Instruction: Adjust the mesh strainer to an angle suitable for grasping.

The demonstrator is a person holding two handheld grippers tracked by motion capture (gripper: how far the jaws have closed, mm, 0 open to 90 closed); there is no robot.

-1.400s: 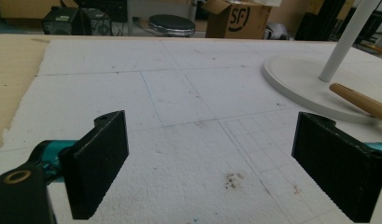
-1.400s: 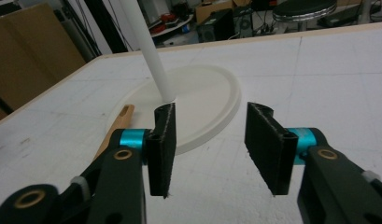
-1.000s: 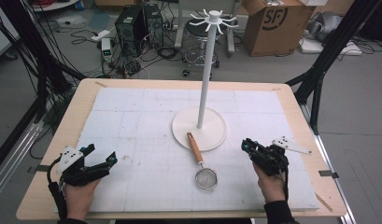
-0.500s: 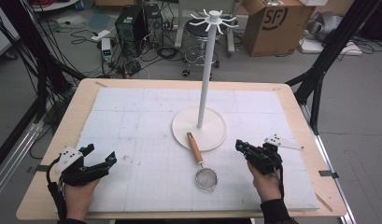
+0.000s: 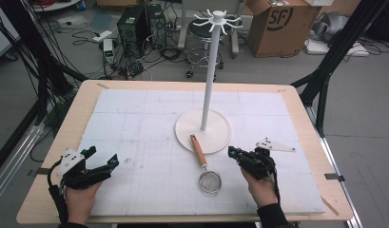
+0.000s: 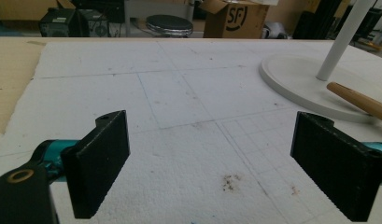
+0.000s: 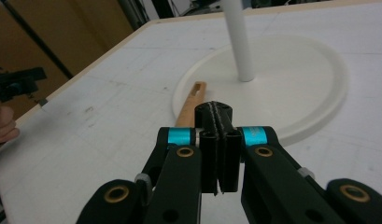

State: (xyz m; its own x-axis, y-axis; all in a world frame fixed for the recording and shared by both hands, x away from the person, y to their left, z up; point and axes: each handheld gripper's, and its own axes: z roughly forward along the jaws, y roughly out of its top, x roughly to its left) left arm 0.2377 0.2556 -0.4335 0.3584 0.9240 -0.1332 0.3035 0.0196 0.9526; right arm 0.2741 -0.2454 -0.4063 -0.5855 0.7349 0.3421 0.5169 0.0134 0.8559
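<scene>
A small mesh strainer (image 5: 209, 181) with a wooden handle (image 5: 198, 149) lies on the white mat, the handle end resting on the round base (image 5: 216, 137) of a white hook stand (image 5: 210, 71). My right gripper (image 5: 232, 152) is shut with nothing in it, just right of the handle and pointing left at it. In the right gripper view the shut jaws (image 7: 215, 116) sit right over the handle (image 7: 189, 100), with the stand base (image 7: 300, 79) behind. My left gripper (image 5: 101, 157) rests open at the near left; its own view shows wide jaws (image 6: 212, 158) over bare mat.
The white foam mat (image 5: 149, 123) covers most of the wooden table (image 5: 73, 118). The stand's pole (image 6: 340, 37) and base (image 6: 291, 74) rise at centre. A cardboard box (image 5: 277, 23), a stool and computer cases stand on the floor beyond the far edge.
My right gripper has slid left across the mat toward the strainer's handle, staying shut. The left gripper and the strainer have not moved.
</scene>
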